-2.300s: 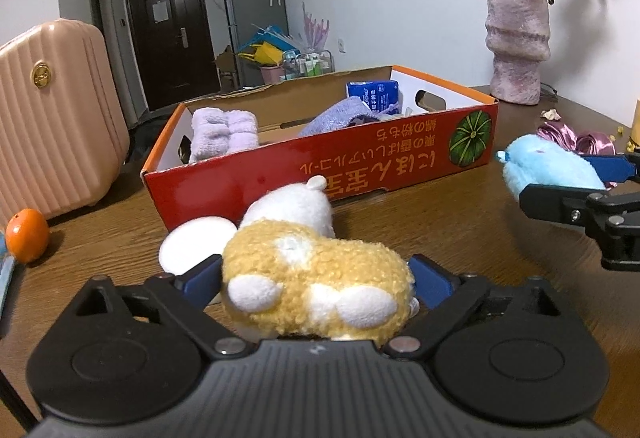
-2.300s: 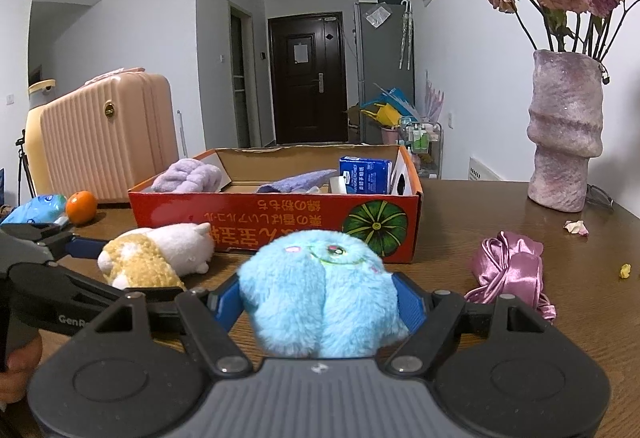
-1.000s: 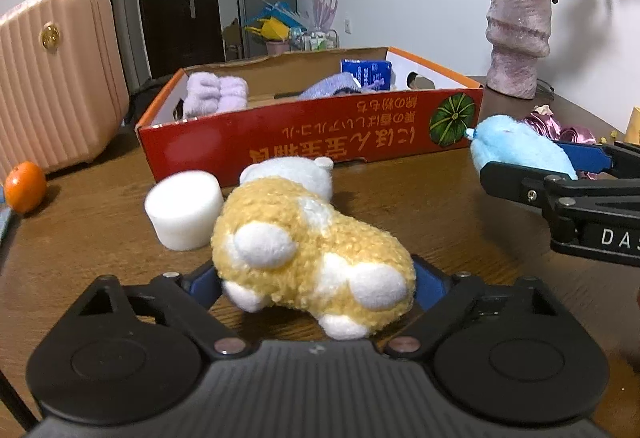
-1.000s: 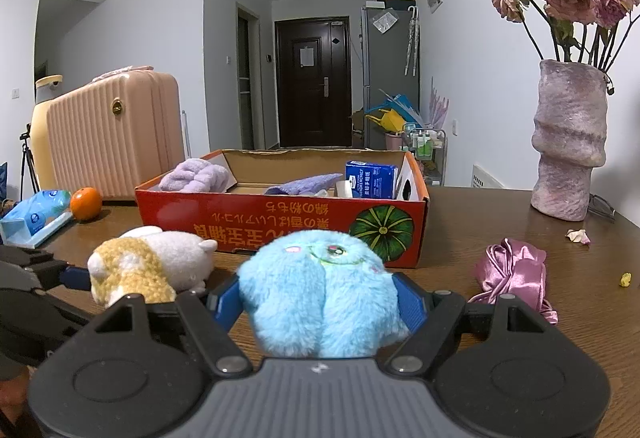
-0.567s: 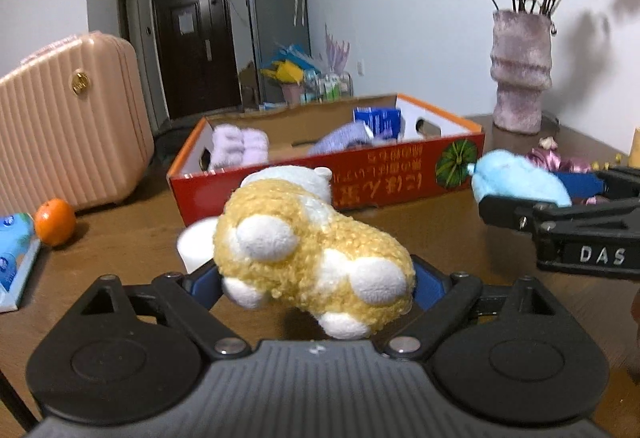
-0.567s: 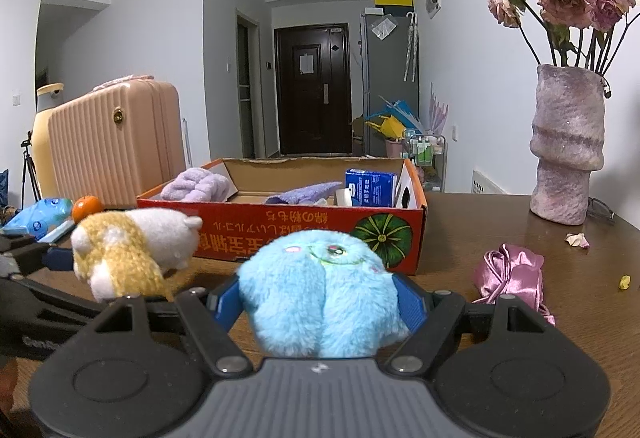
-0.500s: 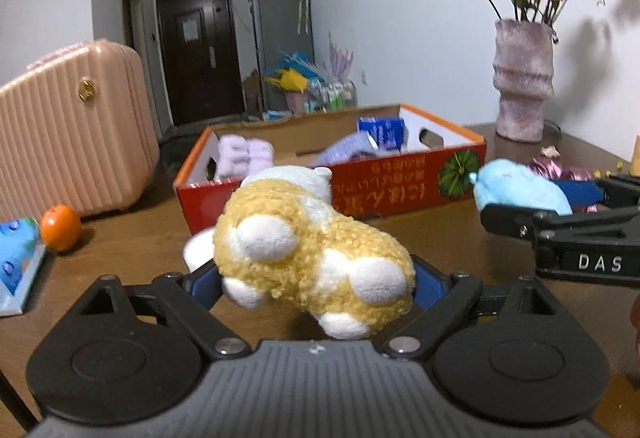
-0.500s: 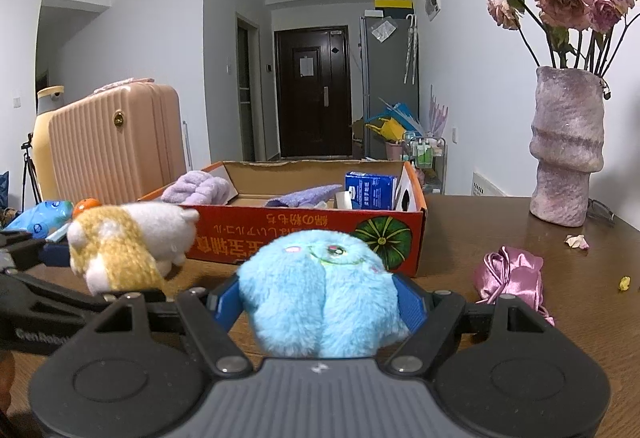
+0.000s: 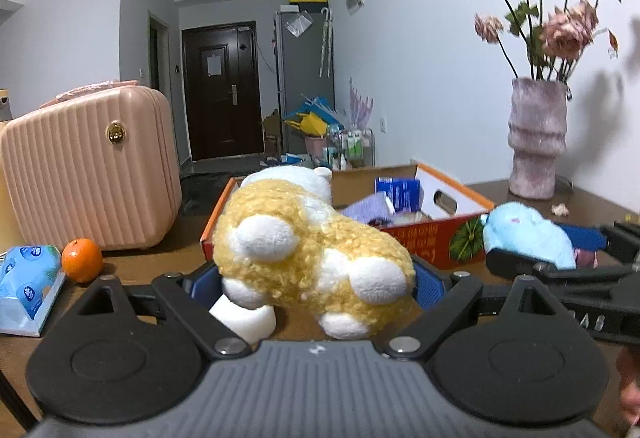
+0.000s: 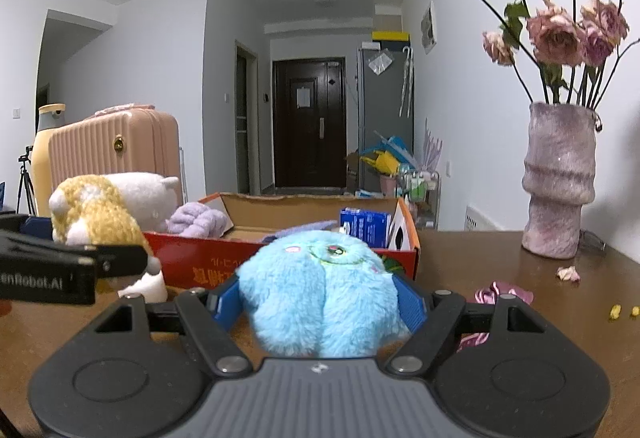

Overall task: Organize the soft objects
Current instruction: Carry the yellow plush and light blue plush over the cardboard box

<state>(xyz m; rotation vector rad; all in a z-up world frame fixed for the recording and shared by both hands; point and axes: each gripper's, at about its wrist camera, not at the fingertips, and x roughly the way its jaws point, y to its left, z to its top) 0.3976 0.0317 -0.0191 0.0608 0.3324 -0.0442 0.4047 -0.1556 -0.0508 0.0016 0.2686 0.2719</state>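
My left gripper (image 9: 308, 284) is shut on a yellow and white plush toy (image 9: 308, 242) and holds it above the table, in front of the red cardboard box (image 9: 460, 234). It also shows in the right wrist view (image 10: 100, 210). My right gripper (image 10: 320, 302) is shut on a blue fluffy plush toy (image 10: 324, 294), lifted in front of the box (image 10: 208, 266). The blue toy also shows at the right of the left wrist view (image 9: 524, 234). The box holds a lilac towel (image 10: 200, 220), a purple cloth (image 9: 366, 210) and a blue carton (image 10: 364, 224).
A white foam cylinder (image 9: 244, 314) stands on the wooden table (image 10: 520, 266) below the yellow toy. An orange (image 9: 82, 254) and a tissue pack (image 9: 26, 284) lie at the left. A pink satin cloth (image 10: 500, 296) and a vase of flowers (image 10: 558, 178) are at the right. A pink suitcase (image 9: 88, 166) stands behind.
Both grippers have risen with their toys. The left one has lifted the yellow toy well off the table and toward the box; the foam cylinder now lies below it.
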